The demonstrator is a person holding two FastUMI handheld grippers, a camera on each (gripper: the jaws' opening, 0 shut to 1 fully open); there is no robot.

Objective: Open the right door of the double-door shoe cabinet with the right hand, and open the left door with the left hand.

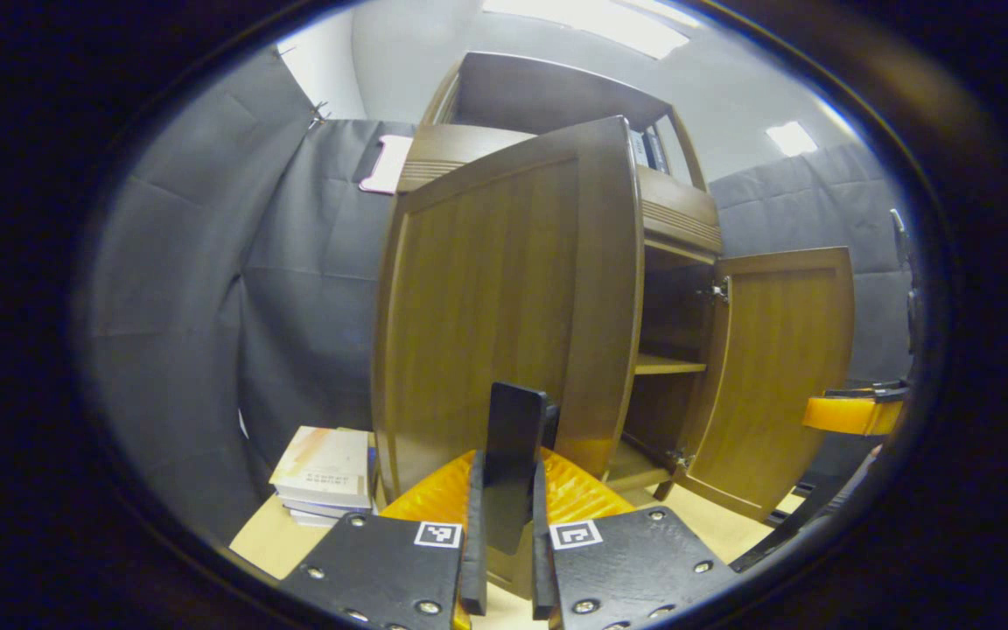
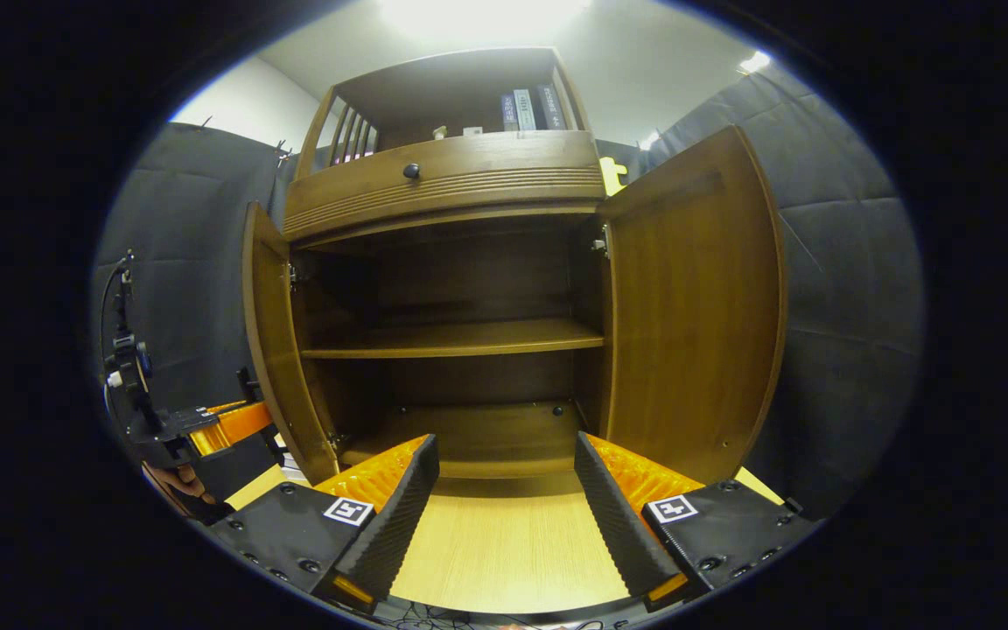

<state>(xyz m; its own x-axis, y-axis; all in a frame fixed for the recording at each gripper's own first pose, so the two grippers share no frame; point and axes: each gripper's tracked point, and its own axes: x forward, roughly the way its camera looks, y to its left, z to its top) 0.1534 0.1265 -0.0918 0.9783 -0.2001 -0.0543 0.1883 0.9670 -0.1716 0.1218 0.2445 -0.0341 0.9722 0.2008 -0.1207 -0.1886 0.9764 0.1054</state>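
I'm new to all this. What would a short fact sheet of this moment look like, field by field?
Cabinet: wooden shoe cabinet, one inner shelf bare
Left door: left door swung open
Right door: right door swung wide open
Left tongs: left tongs closed on the dark handle at the left door's edge
Right tongs: right tongs open, holding nothing, facing the cabinet's inside
Beside cabinet: stack of books on the tabletop
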